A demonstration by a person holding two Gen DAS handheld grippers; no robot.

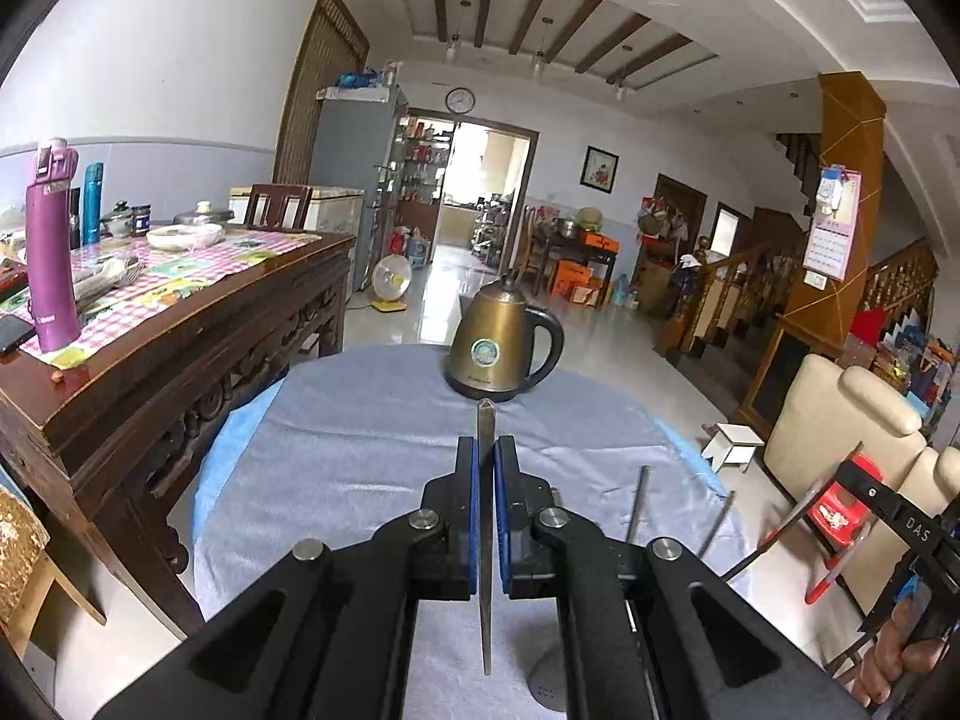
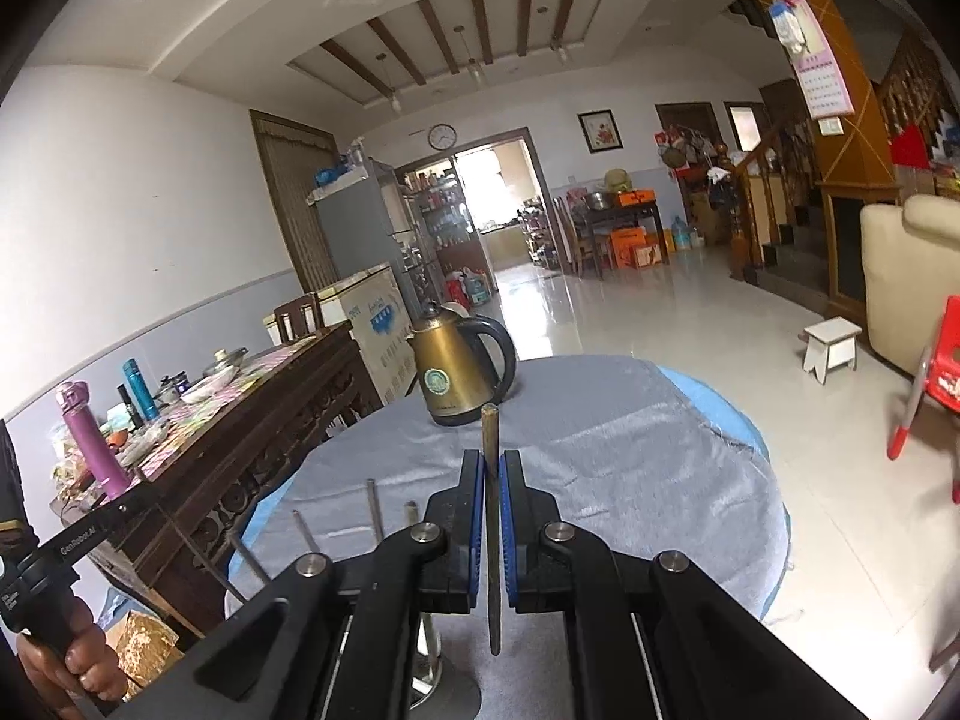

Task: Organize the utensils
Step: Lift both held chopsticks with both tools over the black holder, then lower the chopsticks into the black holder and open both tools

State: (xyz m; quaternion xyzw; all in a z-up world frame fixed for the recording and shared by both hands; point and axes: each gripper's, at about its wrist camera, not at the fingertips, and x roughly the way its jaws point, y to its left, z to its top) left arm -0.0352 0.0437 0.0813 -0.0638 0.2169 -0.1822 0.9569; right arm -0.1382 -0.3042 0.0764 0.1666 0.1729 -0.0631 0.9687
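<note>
Above the grey cloth (image 1: pixel 360 450), each gripper's blue-padded jaws clench a thin metal utensil handle (image 1: pixel 485 516)

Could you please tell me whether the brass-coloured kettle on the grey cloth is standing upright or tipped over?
Upright: the kettle sits flat on its dark base on the grey cloth, lid knob on top, handle vertical.

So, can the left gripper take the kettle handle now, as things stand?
Probably not yet. The left gripper is shut on a thin metal utensil, so its jaws are full. The cloth-covered table between it and the kettle looks free.
</note>
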